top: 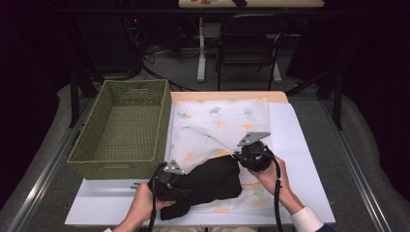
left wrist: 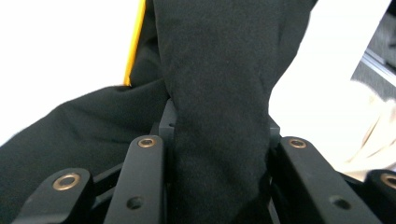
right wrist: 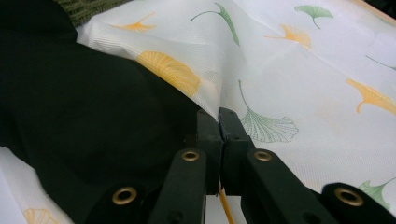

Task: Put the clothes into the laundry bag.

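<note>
A recording lab: dark curtains around a work table (top: 300, 193), a folding chair (top: 246, 46), floor cables (top: 159, 72) behind.

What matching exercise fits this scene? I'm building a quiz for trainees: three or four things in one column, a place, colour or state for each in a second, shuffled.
Column one:
1. woven basket
2. black cloth
3. leaf-print cloth
4. right gripper

Column two:
A. pinched shut on a fold of patterned fabric
B. bunched between the left gripper's fingers
C. green, at the table's left
D. white, spread flat

Pairs: 1-C, 2-B, 3-D, 4-A
</note>
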Available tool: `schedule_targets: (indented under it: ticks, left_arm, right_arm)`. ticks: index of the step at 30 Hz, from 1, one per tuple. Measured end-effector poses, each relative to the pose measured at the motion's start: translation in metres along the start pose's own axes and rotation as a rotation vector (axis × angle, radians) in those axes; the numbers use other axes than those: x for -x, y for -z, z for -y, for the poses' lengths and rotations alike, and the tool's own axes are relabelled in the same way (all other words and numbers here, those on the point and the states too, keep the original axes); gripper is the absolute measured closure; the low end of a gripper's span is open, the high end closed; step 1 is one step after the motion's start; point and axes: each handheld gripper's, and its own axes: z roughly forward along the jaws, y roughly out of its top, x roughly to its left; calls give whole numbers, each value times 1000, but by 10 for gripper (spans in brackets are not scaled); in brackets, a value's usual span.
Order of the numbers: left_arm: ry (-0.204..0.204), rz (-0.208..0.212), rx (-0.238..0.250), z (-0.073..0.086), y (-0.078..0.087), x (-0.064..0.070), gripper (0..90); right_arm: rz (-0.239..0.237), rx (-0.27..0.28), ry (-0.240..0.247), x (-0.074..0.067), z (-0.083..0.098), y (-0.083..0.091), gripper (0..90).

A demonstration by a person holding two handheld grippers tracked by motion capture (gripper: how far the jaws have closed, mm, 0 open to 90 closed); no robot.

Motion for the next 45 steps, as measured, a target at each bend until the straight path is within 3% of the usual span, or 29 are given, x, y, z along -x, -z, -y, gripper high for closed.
schedule_targets:
  ticks: [5,7,13,18,19,20,22,26,28,31,35,39,45]
  left_arm:
    - [26,-46,39,-10,2,2,666]
    - [25,-69,38,-13,-4,4,663]
    - [25,-53,19,-5,-20,-1,596]
    - [-21,-58,-25,-4,-10,-2,394]
    - [-32,-50,-44,-3,-9,-1,308]
    - [-35,-55,-33,-1,-5,0,261]
    - [-61,-61,-47,2,0,1,208]
    - [-81,-15,-63,13,-1,0,159]
    - [-111,-14,-78,19,-7,-2,162]
    - [-109,2,-74,22,-15,-6,194]
    - [-119,-11,-17,25,-17,-7,368]
    - [-124,-6,25,25,-16,-6,604]
    - [-58,-15,62,22,-8,-4,687]
  right_arm:
    - [3,30,8,-4,-4,7,890]
    - [3,37,13,-6,-5,8,890]
    - [-19,-7,18,-10,2,-1,890]
    - [-14,-12,6,-6,4,-2,890]
    - [-12,-12,11,-5,5,-2,890]
    - [-13,-12,8,-5,5,-2,890]
    - [-14,-15,6,-4,5,-2,890]
    - [-14,-17,8,-3,5,-2,890]
    - [-16,-18,9,-3,5,-3,890]
    - [-16,-22,6,-4,5,-4,890]
    - [-17,-26,7,-4,5,-4,890]
    - [-18,-27,8,-4,5,-5,890]
    - [-17,-16,7,-5,4,-3,890]
